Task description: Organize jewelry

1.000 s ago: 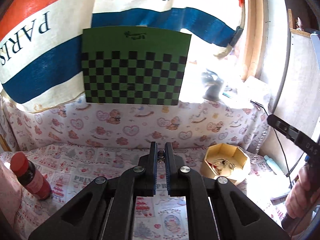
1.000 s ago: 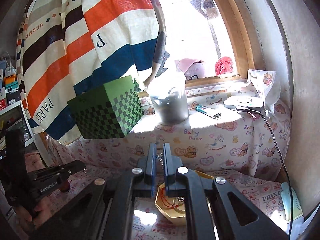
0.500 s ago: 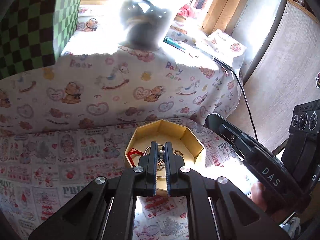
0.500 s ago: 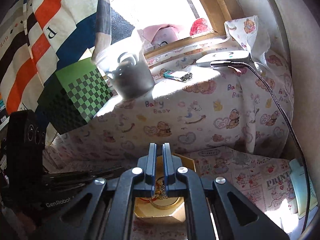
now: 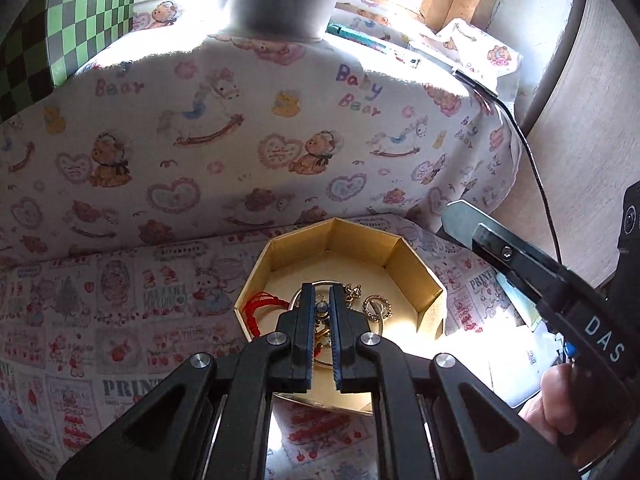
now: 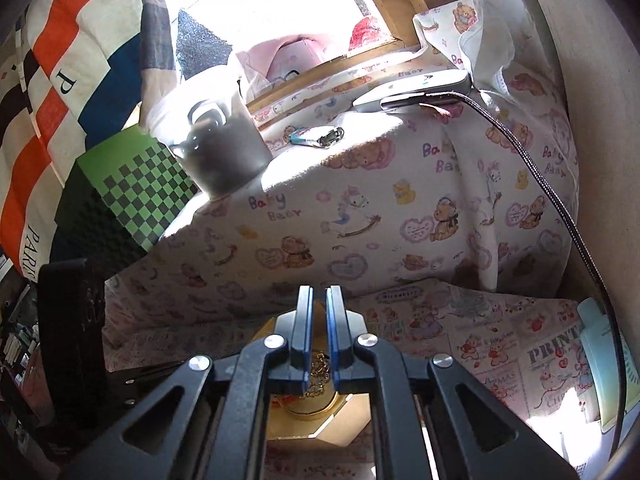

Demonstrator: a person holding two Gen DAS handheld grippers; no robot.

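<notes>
A gold octagonal box (image 5: 416, 276) stands on the printed cloth. Inside lie a red cord bracelet (image 5: 264, 308), a gold ring (image 5: 376, 306) and chains. My left gripper (image 5: 321, 300) hangs over the box, shut on a gold chain with a small bead (image 5: 321, 307) between its jaws. My right gripper (image 6: 319, 304) is over the same box (image 6: 316, 424), shut on the other end of the gold chain (image 6: 319, 368). The right gripper also shows at the right of the left wrist view (image 5: 520, 264).
A cloth-covered ledge rises behind the box with a grey pot (image 6: 224, 156), a lighter (image 6: 316, 136) and a white device with a black cable (image 6: 416, 88). A green checkered box (image 6: 132, 200) sits at the left. A teal packet (image 6: 600, 356) lies at the right.
Both grippers have swung toward the gold box and come down over it, carrying the chain. The box now sits directly under both pairs of fingers.
</notes>
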